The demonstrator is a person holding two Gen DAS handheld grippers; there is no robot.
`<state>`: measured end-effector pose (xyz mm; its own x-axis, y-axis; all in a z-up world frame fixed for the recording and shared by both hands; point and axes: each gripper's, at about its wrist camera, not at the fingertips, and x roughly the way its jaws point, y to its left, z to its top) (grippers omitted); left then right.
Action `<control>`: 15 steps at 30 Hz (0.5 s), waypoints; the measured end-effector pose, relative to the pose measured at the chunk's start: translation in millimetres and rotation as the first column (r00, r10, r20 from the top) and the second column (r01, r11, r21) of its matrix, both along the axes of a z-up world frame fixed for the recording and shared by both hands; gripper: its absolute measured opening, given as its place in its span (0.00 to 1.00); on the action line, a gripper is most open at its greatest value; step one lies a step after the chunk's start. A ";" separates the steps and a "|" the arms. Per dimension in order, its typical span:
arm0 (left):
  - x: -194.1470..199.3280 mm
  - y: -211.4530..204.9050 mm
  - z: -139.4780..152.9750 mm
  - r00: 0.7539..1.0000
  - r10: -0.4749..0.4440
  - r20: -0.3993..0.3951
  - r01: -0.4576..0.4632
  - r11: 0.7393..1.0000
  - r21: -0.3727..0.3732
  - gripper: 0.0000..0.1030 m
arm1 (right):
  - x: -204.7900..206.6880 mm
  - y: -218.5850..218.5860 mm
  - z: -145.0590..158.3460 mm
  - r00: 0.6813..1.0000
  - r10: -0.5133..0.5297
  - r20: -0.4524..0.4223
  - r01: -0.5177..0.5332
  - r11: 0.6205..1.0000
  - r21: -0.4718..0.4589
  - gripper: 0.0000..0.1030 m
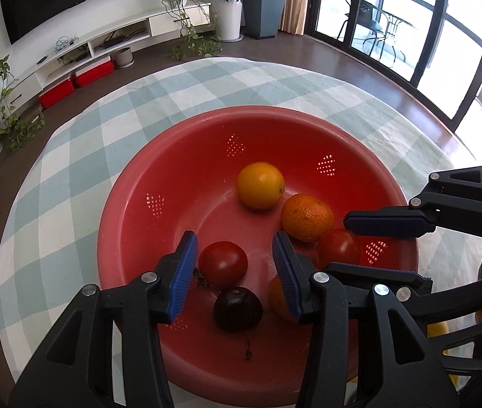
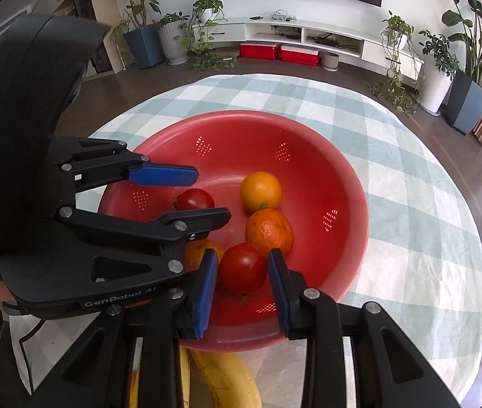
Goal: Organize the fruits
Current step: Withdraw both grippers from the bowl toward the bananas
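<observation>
Checked tablecloth (image 1: 81, 129) carries a red perforated bowl (image 1: 159, 170). Bowl contents: smooth orange (image 1: 260, 185) at the far side, mandarin (image 1: 307, 217) touching it, two tomatoes, one dark fruit (image 1: 237, 308), one further orange fruit partly hidden. Banana (image 2: 230, 380) lies outside, at the near rim. Left gripper (image 1: 234, 265): jaws apart, one tomato (image 1: 222, 264) between, pads clear of it. Right gripper (image 2: 242, 267): clamped on second tomato (image 2: 243, 267), low inside the bowl.
</observation>
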<state>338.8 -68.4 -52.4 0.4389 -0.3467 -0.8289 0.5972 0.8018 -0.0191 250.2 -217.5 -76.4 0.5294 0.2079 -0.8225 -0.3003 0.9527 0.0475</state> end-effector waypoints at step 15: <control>-71.1 50.5 57.2 0.986 0.122 0.116 -0.107 0.985 -0.135 0.91 | -80.9 -39.9 54.6 0.966 -0.090 0.242 0.055 0.987 0.148 0.84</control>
<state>267.7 -17.9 4.8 0.5778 -0.3876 -0.7182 0.5058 0.8608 -0.0576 169.3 -257.4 -21.9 0.7301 0.2644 -0.6301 -0.2500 0.9615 0.1138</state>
